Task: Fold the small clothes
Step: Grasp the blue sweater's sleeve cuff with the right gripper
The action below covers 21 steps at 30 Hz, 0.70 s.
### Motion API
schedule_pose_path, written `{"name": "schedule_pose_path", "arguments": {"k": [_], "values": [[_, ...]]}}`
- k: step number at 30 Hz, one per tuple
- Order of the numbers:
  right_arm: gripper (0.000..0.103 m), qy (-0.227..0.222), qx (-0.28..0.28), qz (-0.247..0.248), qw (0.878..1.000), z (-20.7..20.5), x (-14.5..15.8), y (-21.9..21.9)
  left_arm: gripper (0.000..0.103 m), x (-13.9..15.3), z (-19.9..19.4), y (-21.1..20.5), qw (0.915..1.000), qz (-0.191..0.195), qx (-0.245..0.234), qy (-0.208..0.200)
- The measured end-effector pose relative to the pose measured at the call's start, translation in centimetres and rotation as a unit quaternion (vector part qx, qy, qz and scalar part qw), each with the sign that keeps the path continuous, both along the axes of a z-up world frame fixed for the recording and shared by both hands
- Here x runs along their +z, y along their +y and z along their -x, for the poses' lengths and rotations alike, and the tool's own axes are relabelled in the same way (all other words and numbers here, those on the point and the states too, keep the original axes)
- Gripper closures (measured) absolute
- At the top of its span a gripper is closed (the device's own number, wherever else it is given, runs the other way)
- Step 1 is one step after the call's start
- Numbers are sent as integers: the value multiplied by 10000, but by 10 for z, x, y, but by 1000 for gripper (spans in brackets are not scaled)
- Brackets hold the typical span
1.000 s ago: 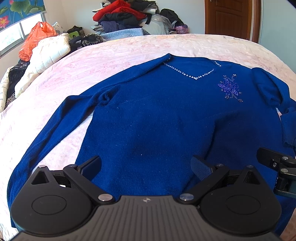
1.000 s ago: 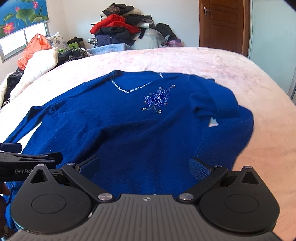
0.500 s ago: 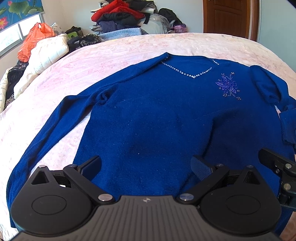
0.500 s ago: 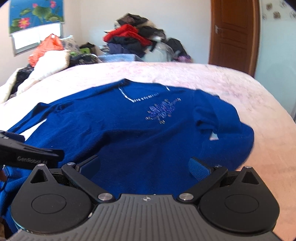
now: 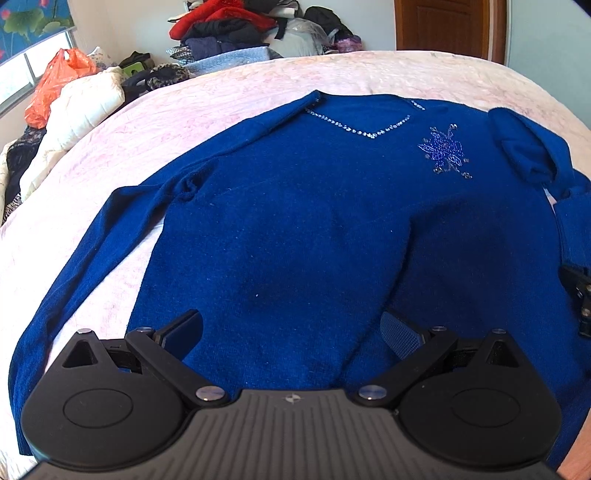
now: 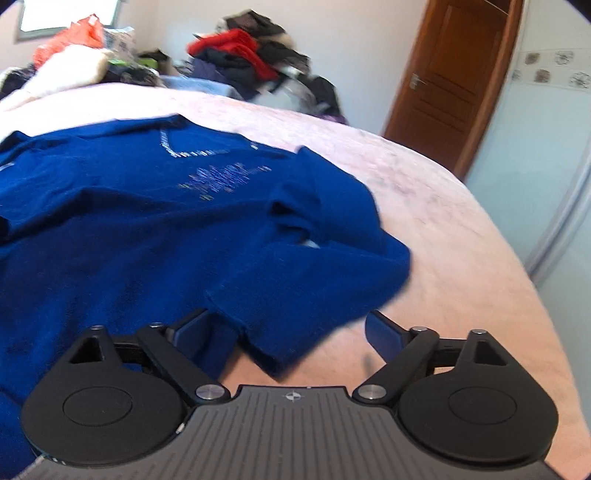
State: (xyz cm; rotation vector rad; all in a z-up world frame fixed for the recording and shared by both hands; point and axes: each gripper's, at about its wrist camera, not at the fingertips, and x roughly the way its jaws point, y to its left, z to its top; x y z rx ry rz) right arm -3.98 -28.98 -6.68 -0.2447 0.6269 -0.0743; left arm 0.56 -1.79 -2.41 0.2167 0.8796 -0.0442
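Note:
A dark blue sweater [image 5: 295, 221] with a beaded V-neck and a purple flower lies face up on the pink bedspread [image 5: 184, 110]. One sleeve stretches out toward the near left; the other is folded back over the body. My left gripper [image 5: 291, 325] hovers open over the hem with nothing between its fingers. At the far right edge of that view a piece of my right gripper [image 5: 580, 295] shows. In the tilted, blurred right wrist view, my right gripper [image 6: 288, 325] is low over the sweater [image 6: 110, 221], its jaws closing. The folded sleeve's end lies between them, and the pads do not press on it.
A heap of red, black and grey clothes [image 5: 229, 29] is piled beyond the bed's far side. An orange bag [image 5: 55, 85] and a white quilt [image 5: 81, 107] lie along the left. A brown door [image 6: 450, 74] stands at the back right. Bare bedspread [image 6: 461, 258] runs right of the sweater.
My right gripper has swung right and down toward the folded sleeve's end, rolling as it went, and its jaws have narrowed a little. The left gripper has hardly moved.

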Motion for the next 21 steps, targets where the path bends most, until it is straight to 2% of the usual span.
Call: {"name": "schedule_pose_path", "arguments": {"k": [3,5,7,8,11,15,19,21], "values": [[22,-65,209,237,9995,-5,-8,5,0,0,0,-1,10000,-30,-5,2],[36,-71,244,-58,9997,-9,-3,0,0,0,0,-1,10000,-31,10,8],[89,-89,83,-561,9984,-9,1,-13,0,0,-1,0,10000,-19,35,20],[100,-151,-43,-714,9973,-8,4,-20,0,0,-1,0,10000,-9,45,30],[101,-445,-353,-773,9954,5,13,-40,0,0,-2,1,10000,-4,37,52],[101,-873,-1089,-67,9902,27,34,-74,0,-1,-2,0,10000,1,35,76],[101,-1171,-2004,162,9726,53,54,-131,0,-3,-3,-1,9999,29,28,149],[101,-1305,-2405,79,9618,66,62,-160,0,-3,-3,-1,9999,18,19,149]]}}
